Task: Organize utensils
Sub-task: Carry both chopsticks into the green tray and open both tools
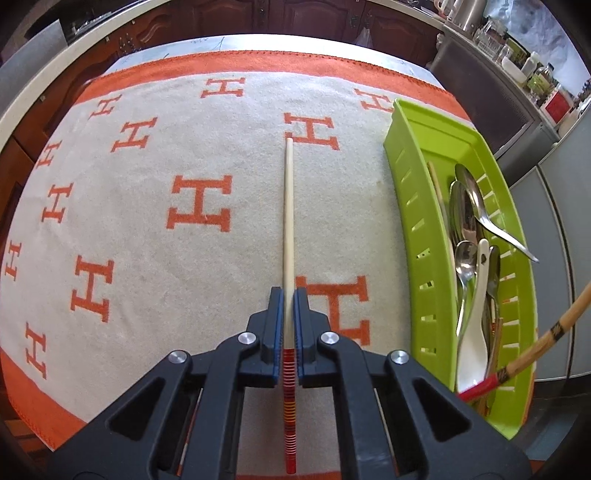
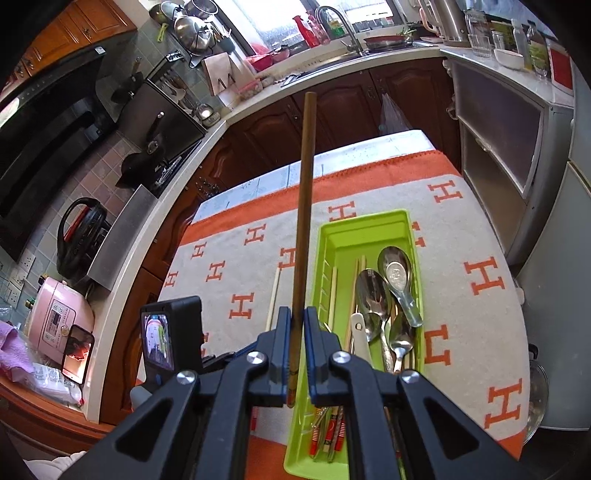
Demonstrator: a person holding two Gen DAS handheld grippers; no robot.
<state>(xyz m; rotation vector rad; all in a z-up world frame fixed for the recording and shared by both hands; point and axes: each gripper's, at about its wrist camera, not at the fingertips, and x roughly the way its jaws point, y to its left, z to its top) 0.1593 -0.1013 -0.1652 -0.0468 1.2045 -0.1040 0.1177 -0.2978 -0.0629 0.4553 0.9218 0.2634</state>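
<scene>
2 grippers (left (image 1: 288, 295), right (image 2: 297, 314)), each clamping 1 chopstick (image 1: 288, 206), green tray (image 1: 413, 221) nearby

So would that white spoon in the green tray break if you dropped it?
Probably. The white spoon looks glazed like ceramic, so it may chip. It likely feels heavier and slipperier than the thin metal spoons beside it in the green tray.

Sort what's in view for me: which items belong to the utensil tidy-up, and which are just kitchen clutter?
Job items:
- pale chopstick, held by left gripper
- dark chopstick, held by right gripper
- green tray
- metal spoons
- white ceramic spoon

Lying about:
- pink rice cooker
- hanging pots
- kettle
</scene>
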